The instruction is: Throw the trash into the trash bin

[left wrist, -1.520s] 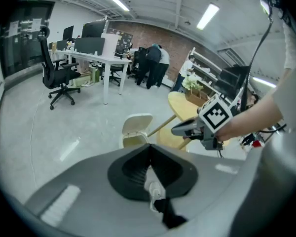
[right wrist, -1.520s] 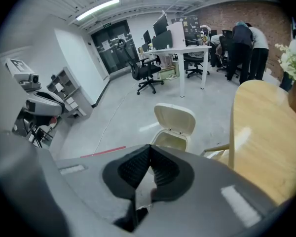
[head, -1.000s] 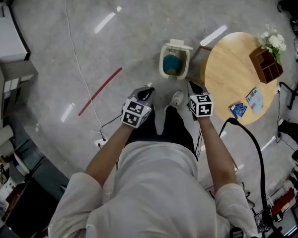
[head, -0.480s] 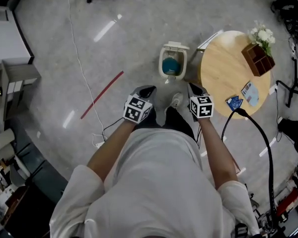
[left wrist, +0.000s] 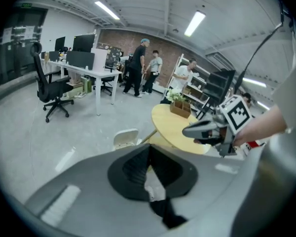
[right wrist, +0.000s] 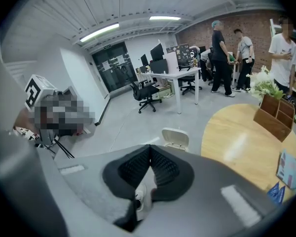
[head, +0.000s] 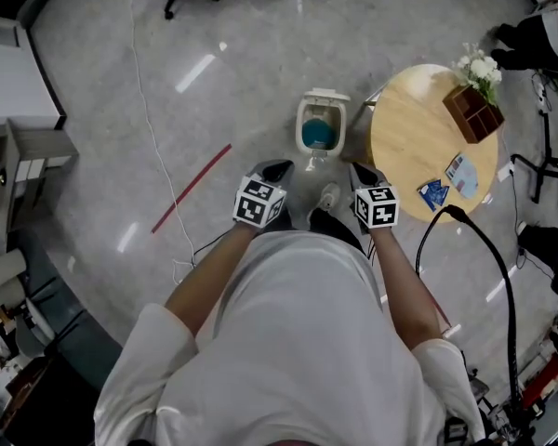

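The left claw and right claw are closed and empty. Something blue sits in the trash bin. The blue packet on the bench may be next.

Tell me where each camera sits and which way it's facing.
Head view: on the head, looking steeply down at the trash bin and round table; shows torso, arms, left gripper, right gripper.
Left gripper view: rides the left gripper, faces bin and table; shows its shut jaws.
Right gripper view: likewise, from the right gripper.
All three share bin and table.
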